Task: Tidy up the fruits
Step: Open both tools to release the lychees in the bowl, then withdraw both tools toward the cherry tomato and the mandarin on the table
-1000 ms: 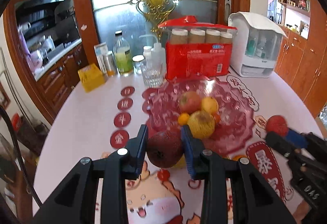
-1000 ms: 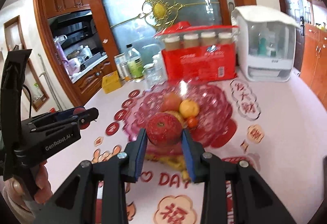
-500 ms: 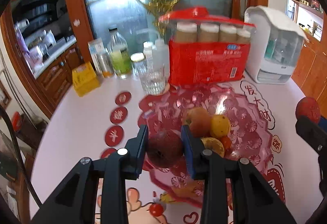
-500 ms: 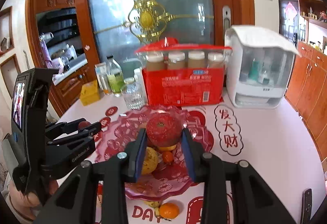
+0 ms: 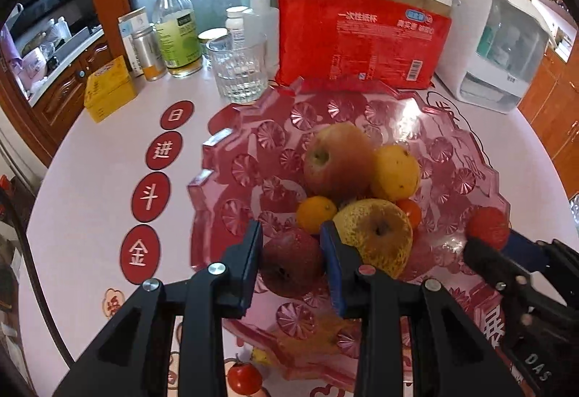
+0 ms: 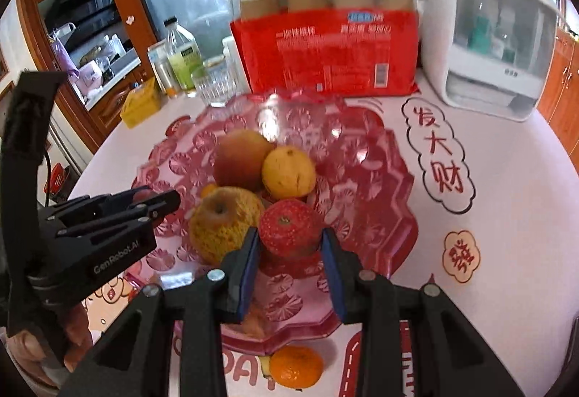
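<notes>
A pink glass fruit bowl (image 5: pixel 231 158) (image 6: pixel 391 180) holds a reddish apple (image 5: pixel 334 158), a yellow fruit (image 5: pixel 396 172), a yellow-brown apple (image 5: pixel 376 234) and small oranges. My left gripper (image 5: pixel 291 252) is shut on a dark red apple (image 5: pixel 289 261) low over the bowl's near left side. My right gripper (image 6: pixel 289 245) is shut on a bright red apple (image 6: pixel 289 227) above the bowl, beside the yellow-brown apple (image 6: pixel 224 219). Each gripper shows in the other's view, the right gripper (image 5: pixel 506 252) at the right and the left gripper (image 6: pixel 108 216) at the left.
Behind the bowl stand a glass tumbler (image 5: pixel 239 71), bottles (image 5: pixel 177 31), a yellow box (image 5: pixel 108 89), a red pack of paper cups (image 5: pixel 362 42) and a white dispenser (image 5: pixel 495 38). A cherry tomato (image 5: pixel 244 379) and a small orange (image 6: pixel 296 366) lie on the table in front.
Both grippers moved forward and down over the bowl, each still clamping its apple. The bowl and its fruit now look larger and closer.
</notes>
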